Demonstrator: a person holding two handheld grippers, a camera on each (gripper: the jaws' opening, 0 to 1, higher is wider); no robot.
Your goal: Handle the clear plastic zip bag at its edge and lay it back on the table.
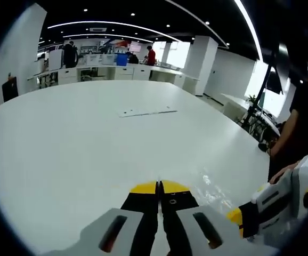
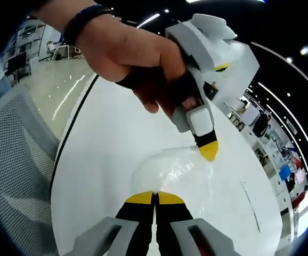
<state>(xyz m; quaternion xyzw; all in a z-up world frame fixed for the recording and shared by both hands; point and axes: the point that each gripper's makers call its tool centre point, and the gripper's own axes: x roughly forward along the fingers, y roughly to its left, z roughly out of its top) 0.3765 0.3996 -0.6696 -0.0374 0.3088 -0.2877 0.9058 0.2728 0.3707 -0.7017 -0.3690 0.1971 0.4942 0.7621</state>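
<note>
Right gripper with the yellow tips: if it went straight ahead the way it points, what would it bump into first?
Probably the clear plastic zip bag lying on the white table just past the right gripper's shut yellow tips. Beyond it, the left gripper points down at the bag's far edge. Depth is hard to judge.

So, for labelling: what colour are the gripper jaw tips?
Yellow on the left gripper, clearest in the right gripper view.

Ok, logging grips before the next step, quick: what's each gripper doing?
Left gripper: shut, tips at the bag edge; whether it pinches the bag cannot be told.
Right gripper: shut, at the bag's near edge; grip unclear.
</note>
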